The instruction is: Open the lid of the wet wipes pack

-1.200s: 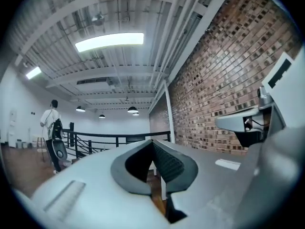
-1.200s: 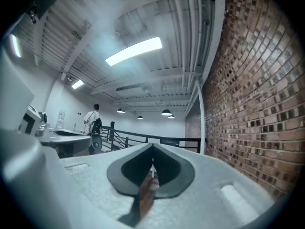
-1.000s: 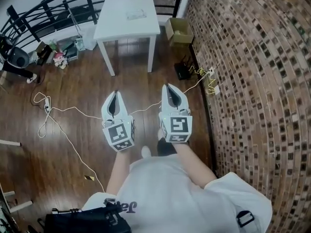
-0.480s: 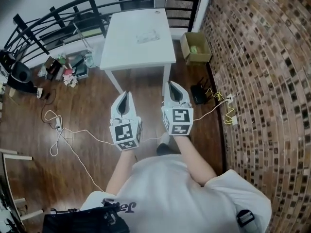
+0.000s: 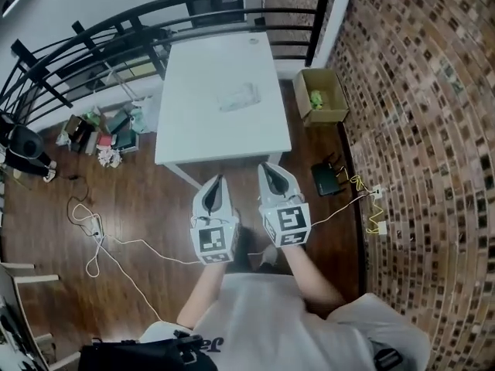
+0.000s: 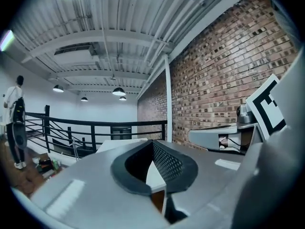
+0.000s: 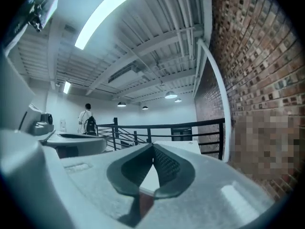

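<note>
The wet wipes pack [image 5: 238, 97], a pale flat packet, lies in the middle of the white table [image 5: 193, 137] ahead of me. Both grippers are held side by side just short of the table's near edge, pointing at it. In the head view the left gripper [image 5: 219, 179] is shut with nothing in it, and the right gripper [image 5: 267, 167] is shut and empty too. In the left gripper view the left gripper's [image 6: 153, 142] tips meet, with the table top [image 6: 114, 144] beyond them. The right gripper view shows the right gripper [image 7: 153, 146] shut the same way, before the table [image 7: 183, 146].
A brick wall [image 5: 418, 130] runs along the right. A black railing [image 5: 155, 22] stands behind the table. An open cardboard box [image 5: 322, 97] and a black device [image 5: 326, 178] sit on the floor at the right, cables [image 5: 100, 238] and clutter [image 5: 100, 130] at the left. A person [image 7: 88, 120] stands far off.
The table has come much nearer in the head view, from far ahead to just before the grippers. Both grippers stayed shut and side by side.
</note>
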The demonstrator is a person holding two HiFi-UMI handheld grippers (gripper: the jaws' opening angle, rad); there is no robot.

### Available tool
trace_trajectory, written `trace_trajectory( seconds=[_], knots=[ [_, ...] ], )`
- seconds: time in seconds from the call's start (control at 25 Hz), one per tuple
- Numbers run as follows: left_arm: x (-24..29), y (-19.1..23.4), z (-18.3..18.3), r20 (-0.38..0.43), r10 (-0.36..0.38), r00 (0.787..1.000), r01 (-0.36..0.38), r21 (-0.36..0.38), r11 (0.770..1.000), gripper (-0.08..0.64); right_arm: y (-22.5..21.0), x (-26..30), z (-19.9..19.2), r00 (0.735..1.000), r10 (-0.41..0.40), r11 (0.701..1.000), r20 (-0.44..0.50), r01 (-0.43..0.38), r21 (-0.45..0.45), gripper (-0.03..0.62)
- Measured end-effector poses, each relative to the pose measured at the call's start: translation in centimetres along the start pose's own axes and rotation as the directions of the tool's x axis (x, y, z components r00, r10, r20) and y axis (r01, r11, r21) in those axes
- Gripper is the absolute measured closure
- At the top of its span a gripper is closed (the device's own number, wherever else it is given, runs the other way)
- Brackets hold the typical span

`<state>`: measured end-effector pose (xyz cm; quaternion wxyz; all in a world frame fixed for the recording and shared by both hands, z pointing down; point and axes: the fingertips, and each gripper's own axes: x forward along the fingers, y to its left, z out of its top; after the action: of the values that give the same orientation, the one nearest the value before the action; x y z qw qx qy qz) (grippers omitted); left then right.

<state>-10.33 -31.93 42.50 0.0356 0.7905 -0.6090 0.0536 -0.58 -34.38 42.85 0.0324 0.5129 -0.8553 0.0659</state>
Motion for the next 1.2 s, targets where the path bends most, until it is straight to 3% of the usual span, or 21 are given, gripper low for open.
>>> trace_trajectory(
  seconds=[0.16,0.32,0.48,0.72,0.88,1.08,1.2],
  knots=[
    [8.7,3.8,0.6,0.006,-0.049,0.999,0.049,-0.001,0.999,0.546,-2.5,8.3,0.4,0.999,-0.034,0.999,-0.005,0.034,-0.023,0.603],
    [16.1,9.2,5.6,0.09,-0.067,0.994,0.066,0.013,0.998,0.546,-4.1,17.1,5.3,0.998,-0.063,0.988,0.019,0.065,-0.139,0.603],
    [22.5,14.2,5.8,0.062,-0.077,0.995,0.079,-0.03,0.996,0.546,-5.6,22.7,7.5,0.991,-0.123,0.972,0.044,0.129,-0.195,0.603],
    [28.0,16.6,-0.8,-0.09,-0.077,0.993,0.07,-0.081,0.994,0.546,-8.7,26.9,0.5,0.98,-0.127,0.977,-0.15,0.097,-0.192,0.603],
    [32.7,17.0,-5.9,-0.19,-0.11,0.976,0.092,-0.1,0.991,0.546,-10.2,31.6,-3.4,0.967,-0.072,0.975,-0.244,0.017,-0.22,0.603],
    [37.3,15.7,-13.0,-0.355,-0.148,0.923,0.104,-0.142,0.984,0.546,-11.1,35.4,-7.5,0.94,-0.006,0.98,-0.34,-0.062,-0.188,0.603],
    [39.1,15.0,-17.4,-0.457,-0.168,0.874,0.103,-0.162,0.981,0.546,-11.3,36.6,-9.8,0.919,0.027,0.987,-0.393,-0.088,-0.137,0.603]
  ],
)
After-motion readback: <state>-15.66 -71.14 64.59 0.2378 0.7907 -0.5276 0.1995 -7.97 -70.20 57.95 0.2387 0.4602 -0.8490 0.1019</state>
